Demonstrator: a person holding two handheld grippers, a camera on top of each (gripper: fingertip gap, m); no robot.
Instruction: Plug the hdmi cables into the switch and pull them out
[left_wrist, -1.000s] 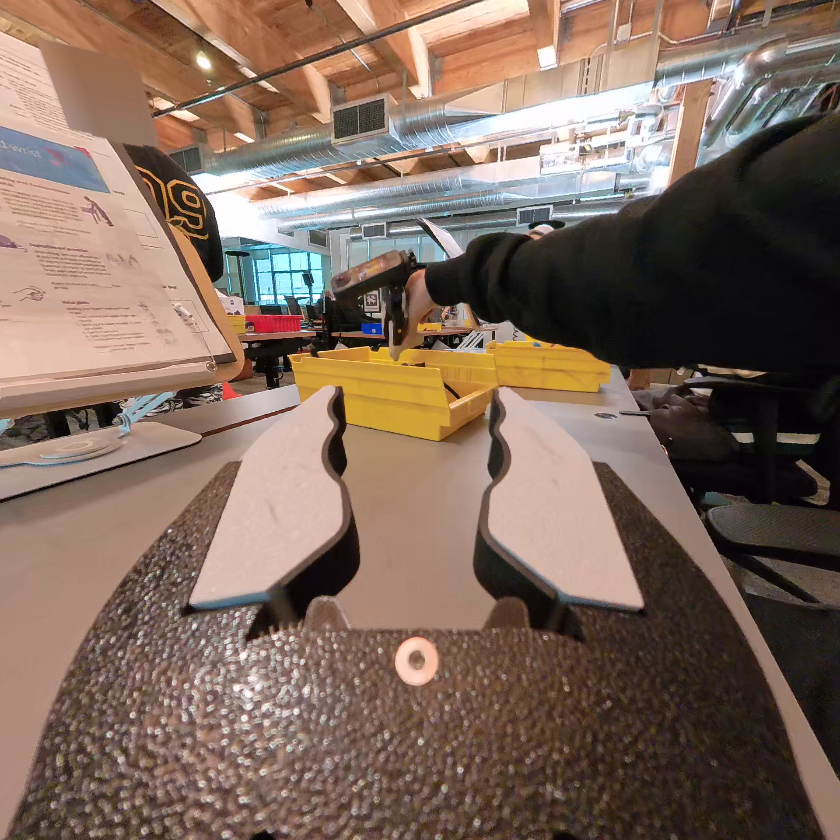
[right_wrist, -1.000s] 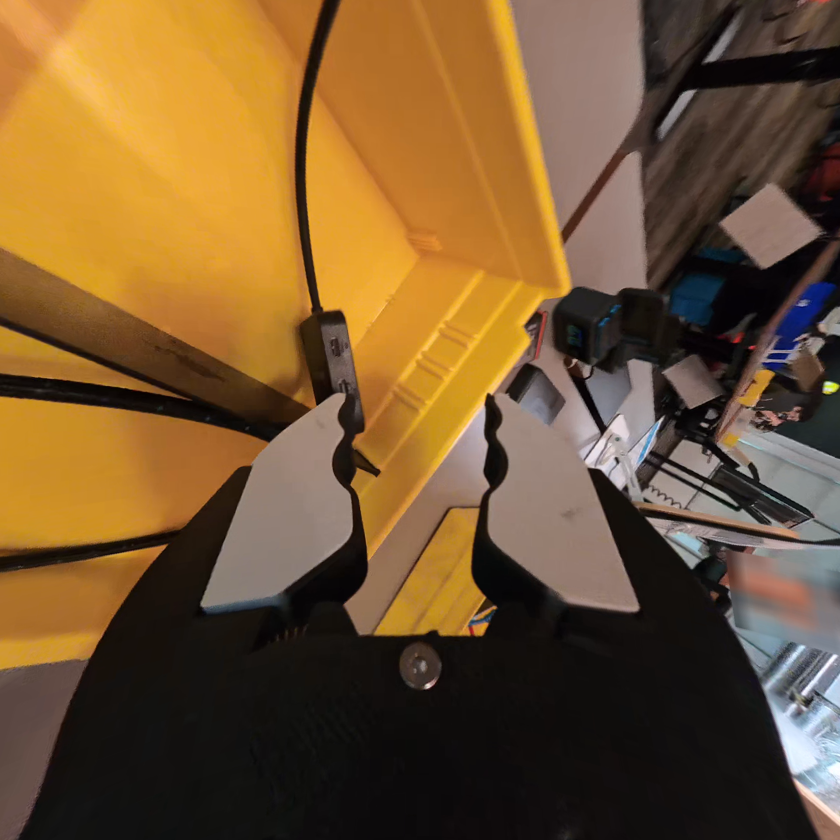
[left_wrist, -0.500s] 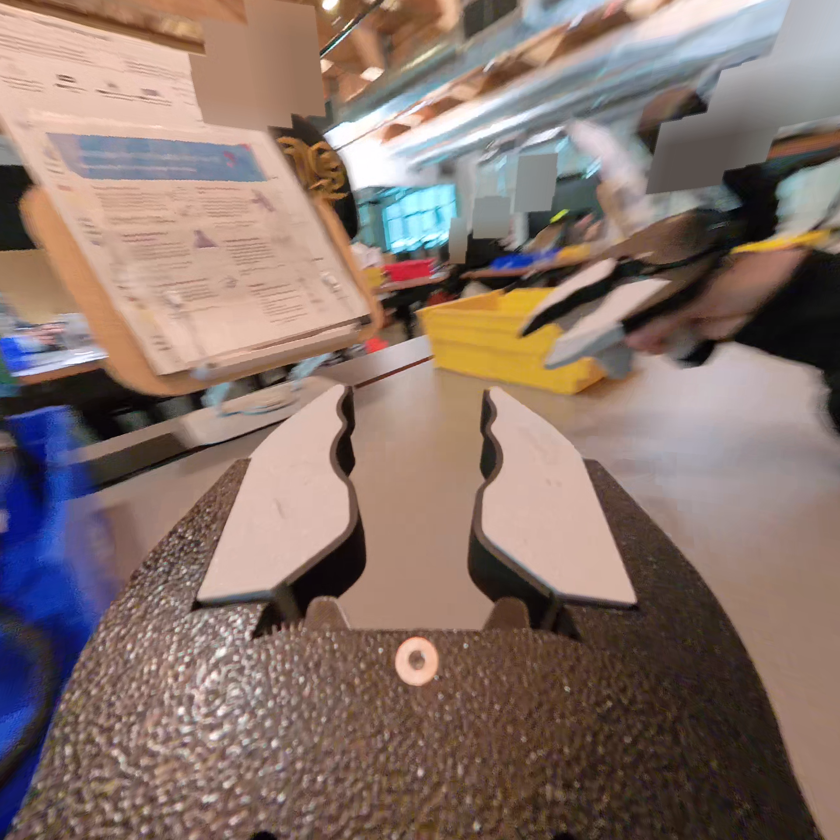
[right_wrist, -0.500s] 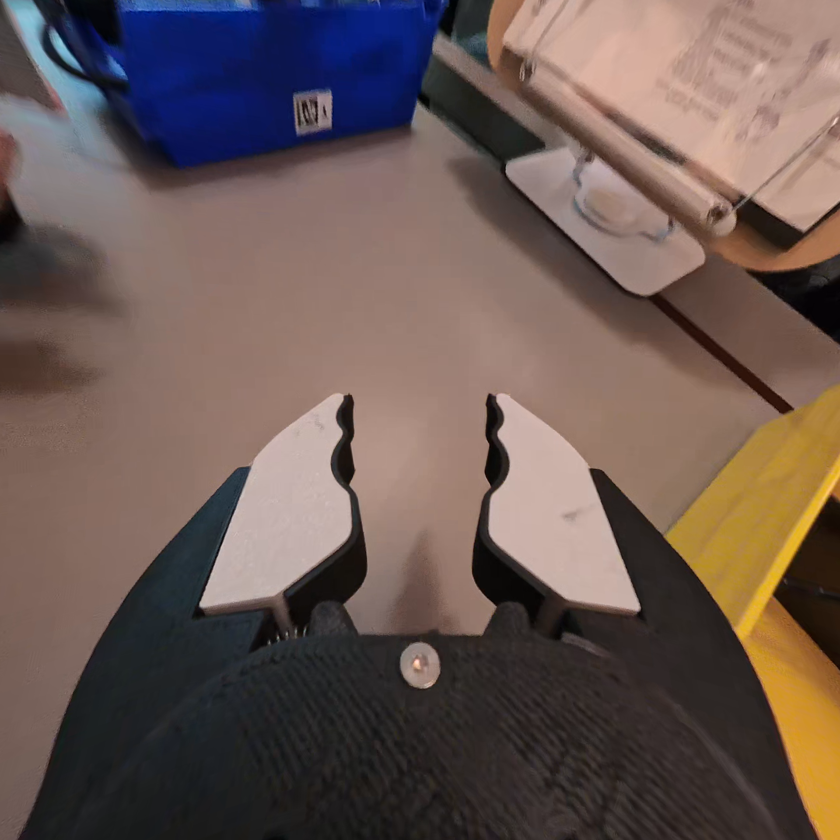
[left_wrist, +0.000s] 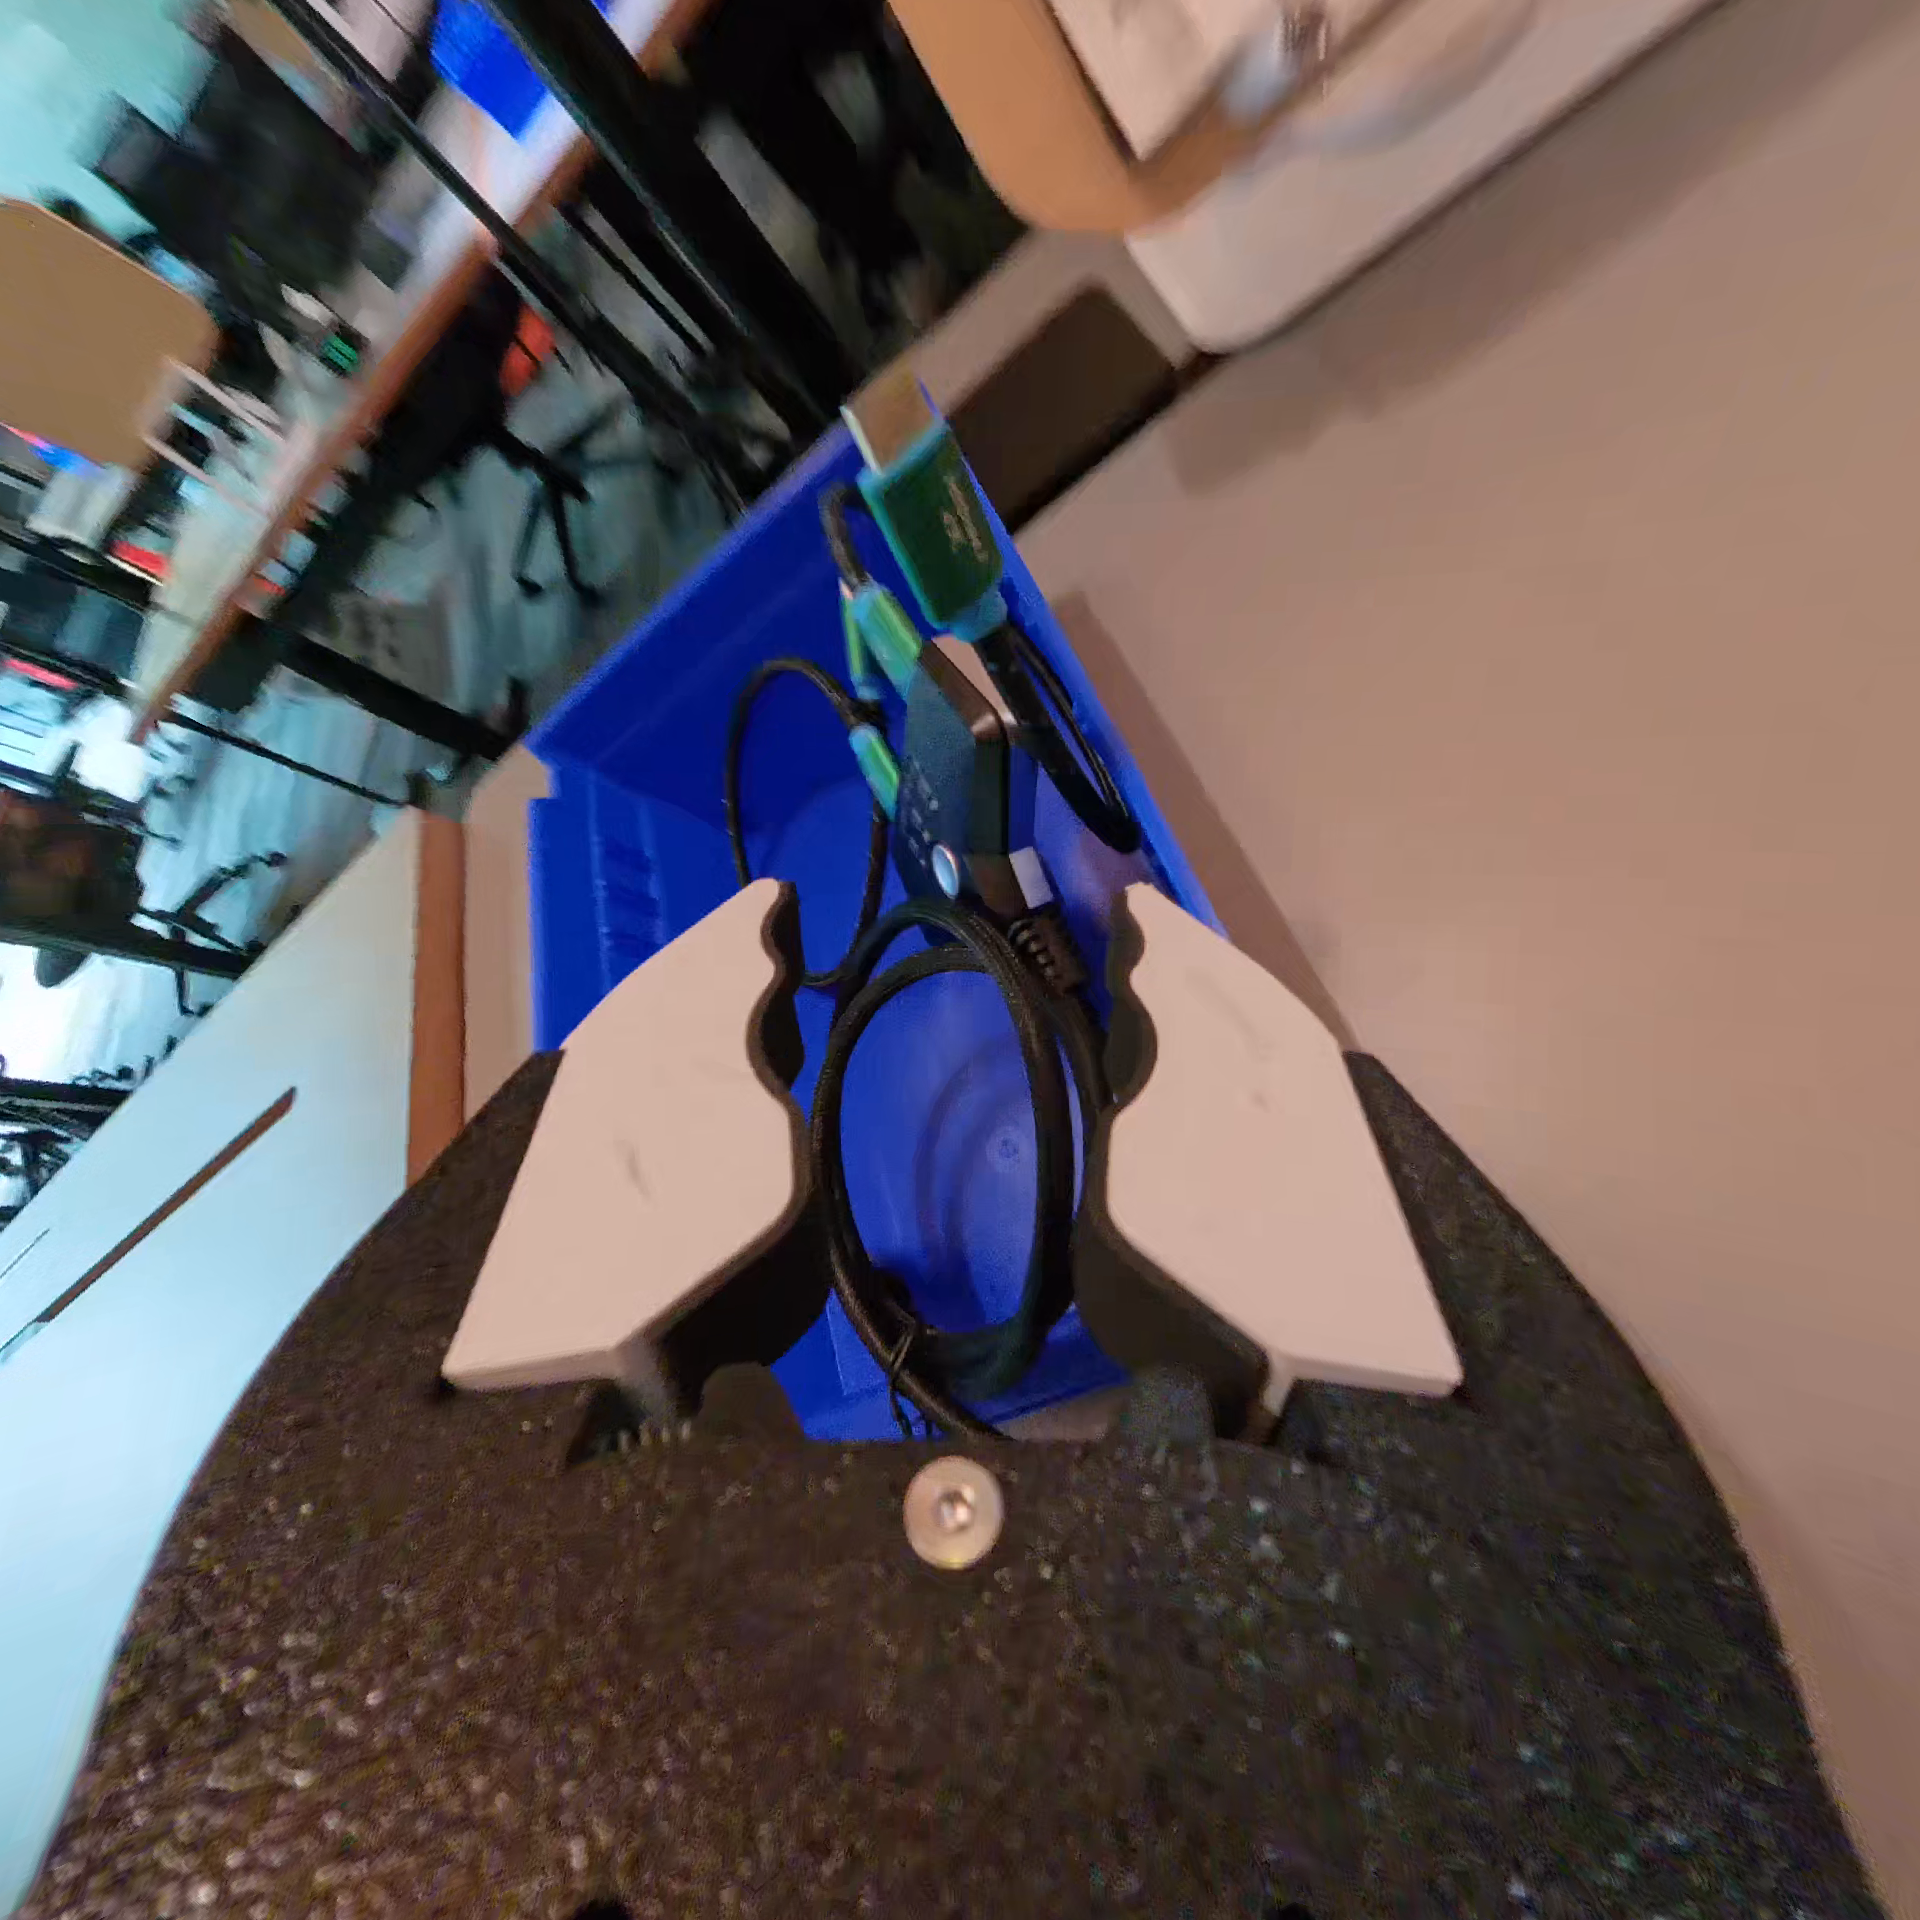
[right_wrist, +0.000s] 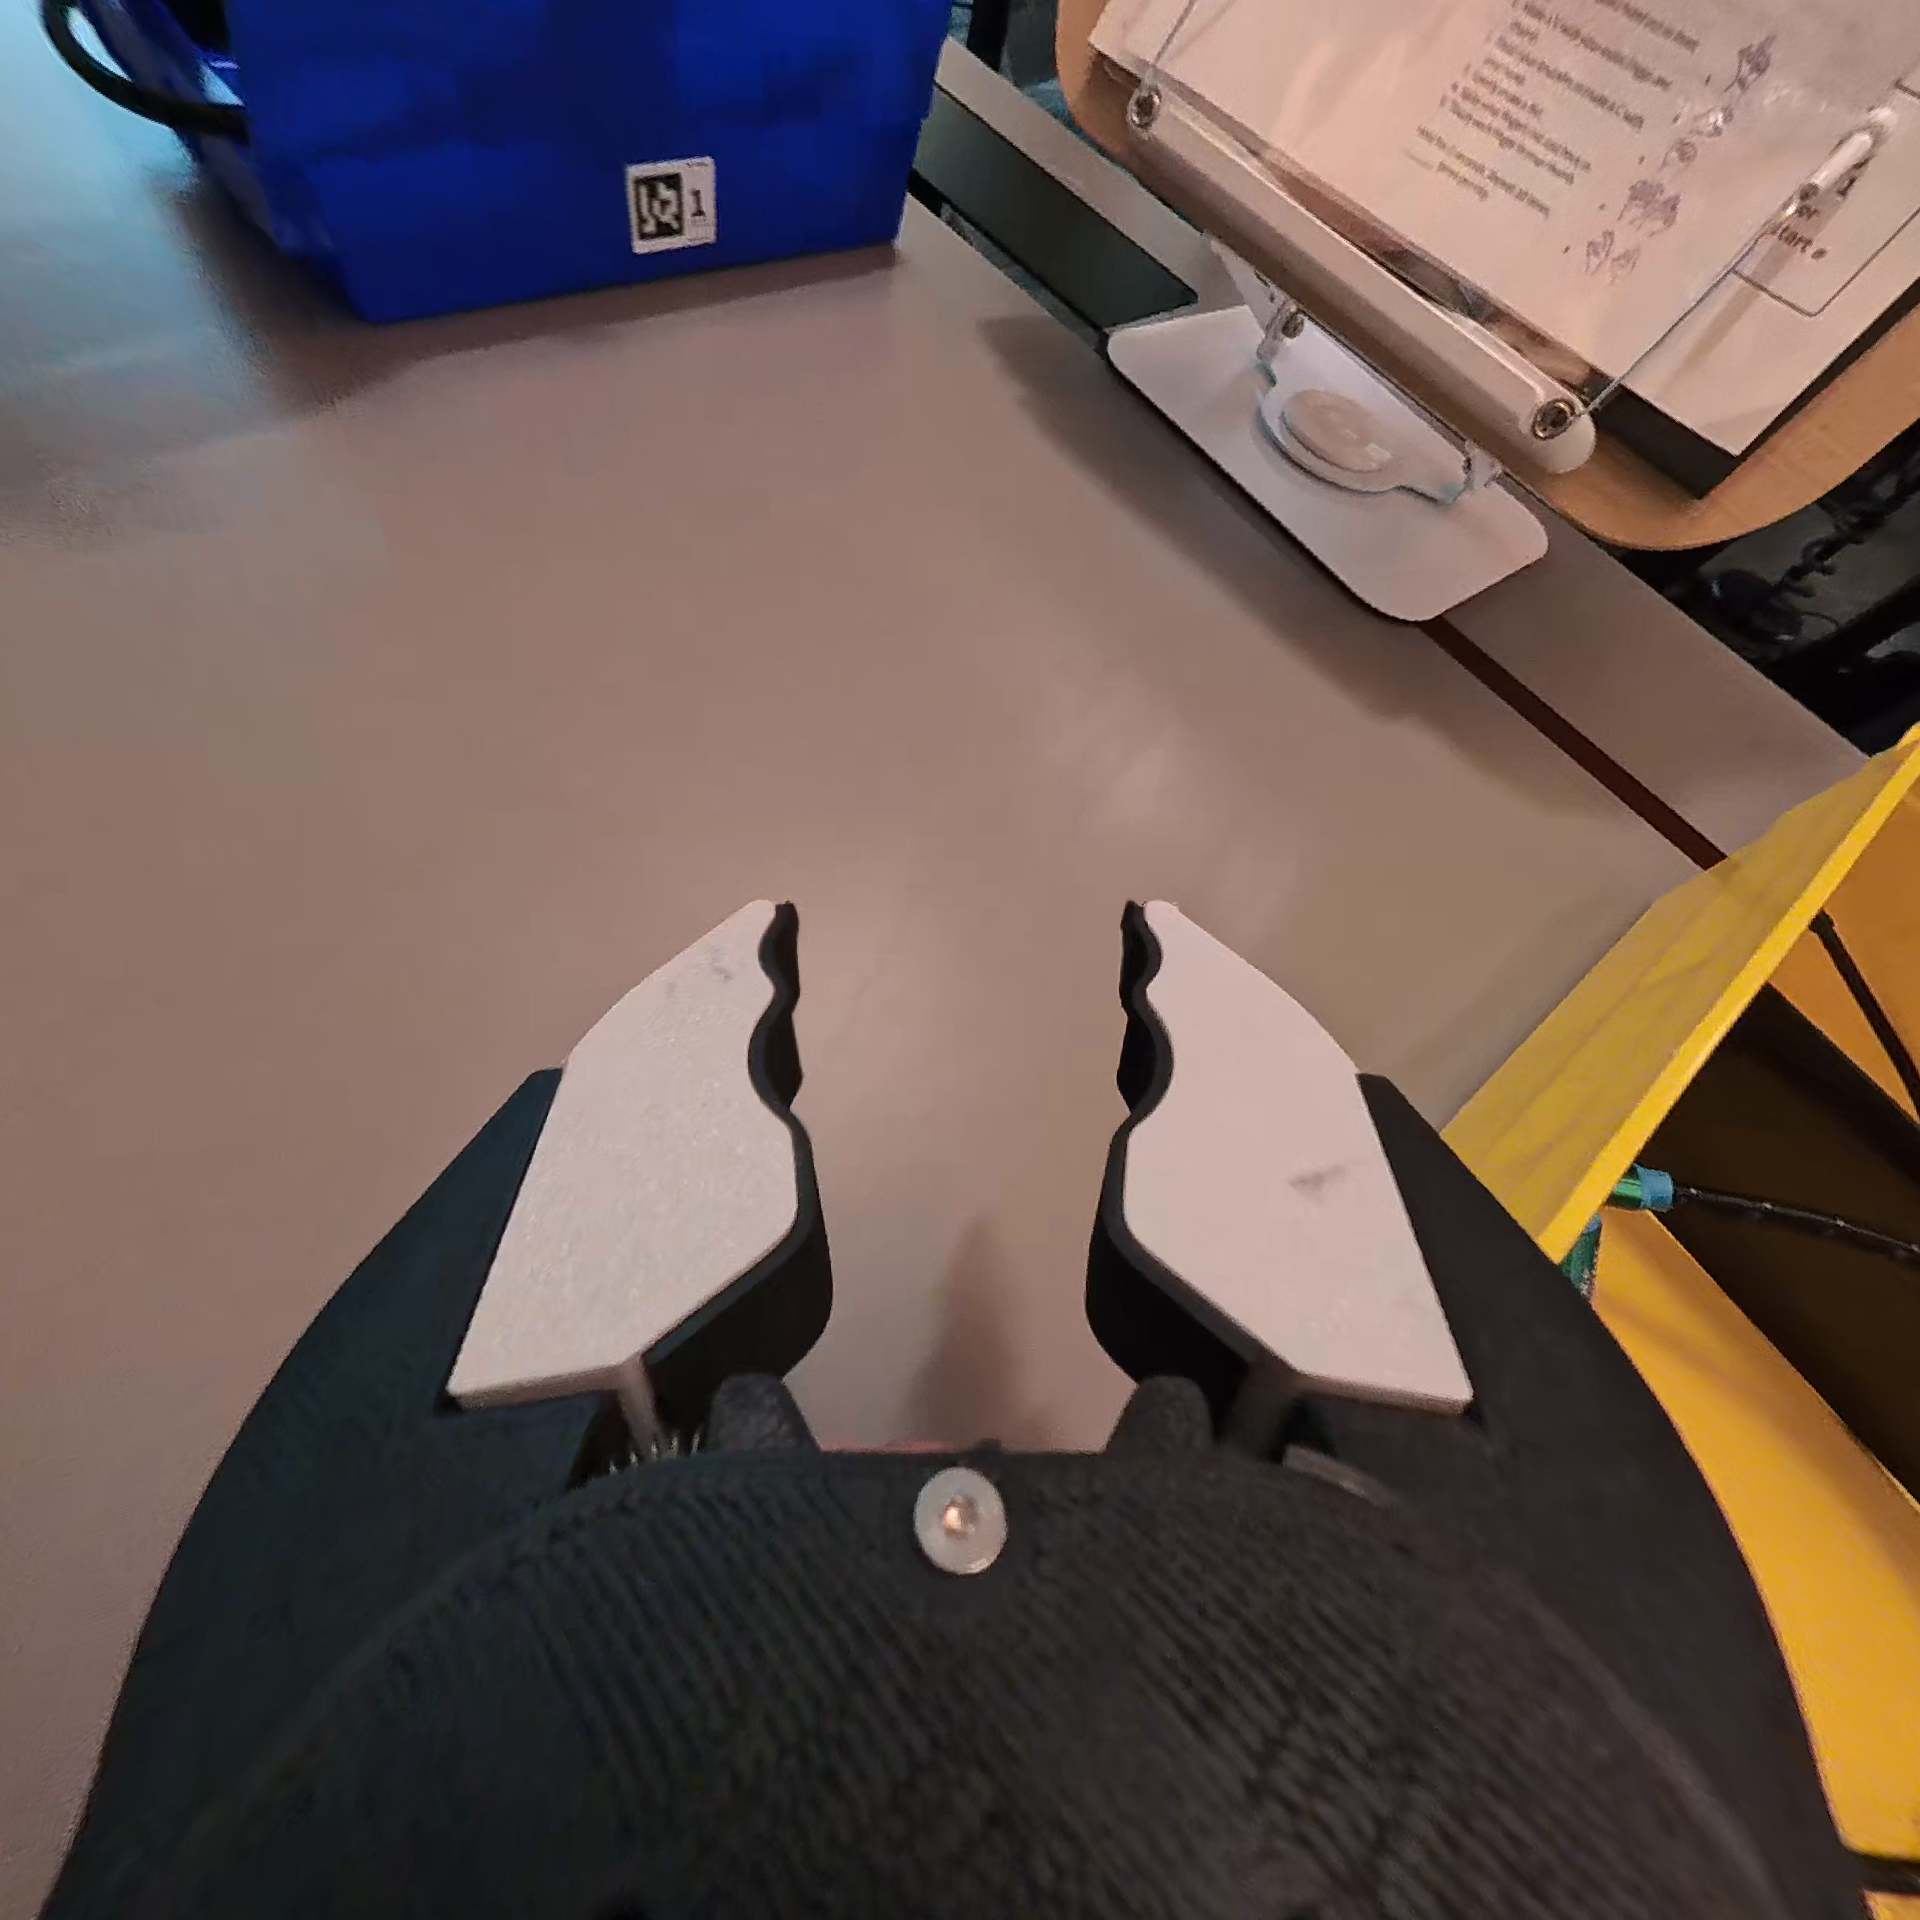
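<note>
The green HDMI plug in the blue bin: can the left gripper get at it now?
Probably yes. The left gripper is open above the blue bin, and the green HDMI plug sticks up uncovered.

A grey table (right_wrist: 623, 675) spreads under and ahead of the fingers; a document stand (right_wrist: 1351, 488) sits far right of them, blurred desks and chairs (left_wrist: 260, 468) far left

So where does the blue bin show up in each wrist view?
Left wrist view: blue bin at centre, seen from above between the open left gripper fingers, cables coiled inside.
Right wrist view: blue bin at top left, side wall showing, far beyond the open right gripper.
Shared landmark: the document stand's white base.
</note>
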